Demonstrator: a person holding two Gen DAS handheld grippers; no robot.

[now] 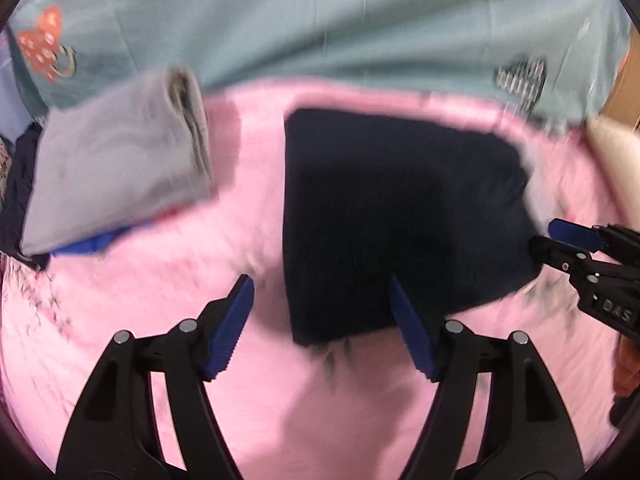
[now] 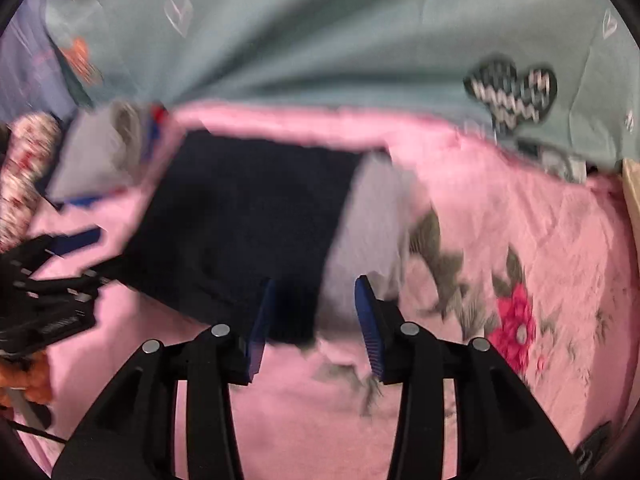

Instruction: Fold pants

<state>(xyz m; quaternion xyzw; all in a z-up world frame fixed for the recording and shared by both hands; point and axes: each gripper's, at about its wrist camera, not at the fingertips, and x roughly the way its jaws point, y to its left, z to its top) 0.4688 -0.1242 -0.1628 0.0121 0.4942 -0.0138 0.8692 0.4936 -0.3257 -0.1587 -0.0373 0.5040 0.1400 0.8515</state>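
Observation:
The dark navy pants [image 1: 400, 216] lie folded into a compact rectangle on the pink sheet [image 1: 140, 300]; they also show in the right wrist view [image 2: 244, 232]. My left gripper [image 1: 322, 288] is open and empty, hovering over the pants' near left corner. My right gripper [image 2: 314, 292] is open and empty over the pants' near right edge, where a pale grey patch [image 2: 368, 232] lies beside the dark cloth. It also shows at the right edge of the left wrist view [image 1: 552, 236].
A folded grey garment [image 1: 120, 168] sits on a stack with blue cloth at the left. A teal patterned blanket [image 1: 340, 20] lies behind. The pink sheet has a flower print [image 2: 516, 324] at the right.

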